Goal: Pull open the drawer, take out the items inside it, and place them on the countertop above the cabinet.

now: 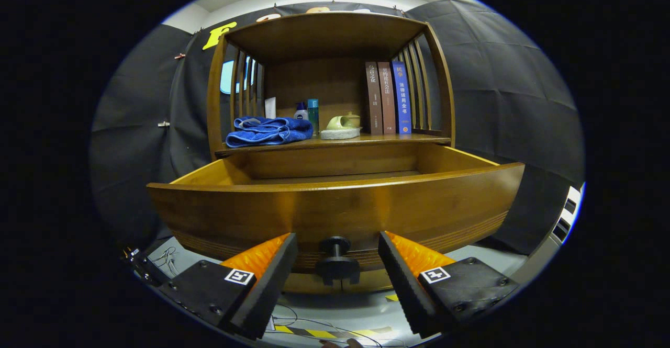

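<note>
1. Tool (337, 264): fingers spread wide, gripping nothing, either side of knob (335, 259).
2. Drawer (335, 206): pulled out below the desk (335, 140); rigid, heavy wood; contents hidden.
3. Hold: judged best at the knob.

A staged home corner inside a recording booth.
I face a wooden cabinet (335, 128) dressed like a living-room piece: folded blue towel (268, 131), bottles (309, 112), a ceramic dish (341, 124) and upright books (388, 98) on its worktop, but black cloth walls (513, 112), taped floor (335, 332) and loose cables (167, 259) surround it.
</note>
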A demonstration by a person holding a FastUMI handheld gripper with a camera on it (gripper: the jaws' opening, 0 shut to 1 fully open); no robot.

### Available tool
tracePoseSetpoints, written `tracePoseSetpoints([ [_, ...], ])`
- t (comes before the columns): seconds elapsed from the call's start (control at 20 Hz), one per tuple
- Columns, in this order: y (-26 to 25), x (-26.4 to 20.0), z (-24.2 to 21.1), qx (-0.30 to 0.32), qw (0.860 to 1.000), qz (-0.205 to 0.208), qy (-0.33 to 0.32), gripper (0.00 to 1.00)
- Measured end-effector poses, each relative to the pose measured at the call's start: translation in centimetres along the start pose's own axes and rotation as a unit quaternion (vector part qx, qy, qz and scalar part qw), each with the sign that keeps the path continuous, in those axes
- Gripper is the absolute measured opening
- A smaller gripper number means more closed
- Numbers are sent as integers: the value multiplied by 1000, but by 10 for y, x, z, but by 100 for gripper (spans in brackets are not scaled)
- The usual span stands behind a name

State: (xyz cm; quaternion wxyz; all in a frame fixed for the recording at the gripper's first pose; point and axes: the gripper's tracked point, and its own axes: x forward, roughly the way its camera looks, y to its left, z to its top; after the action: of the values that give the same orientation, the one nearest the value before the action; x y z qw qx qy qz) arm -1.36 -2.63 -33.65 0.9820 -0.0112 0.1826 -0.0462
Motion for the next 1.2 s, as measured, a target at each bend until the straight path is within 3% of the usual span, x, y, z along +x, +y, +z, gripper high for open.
tracePoseSetpoints([
  [0.3,0,14,7,-2,1000,2,-8,99],
  [1.2,3,129,39,4,1000,7,-26,100],
])
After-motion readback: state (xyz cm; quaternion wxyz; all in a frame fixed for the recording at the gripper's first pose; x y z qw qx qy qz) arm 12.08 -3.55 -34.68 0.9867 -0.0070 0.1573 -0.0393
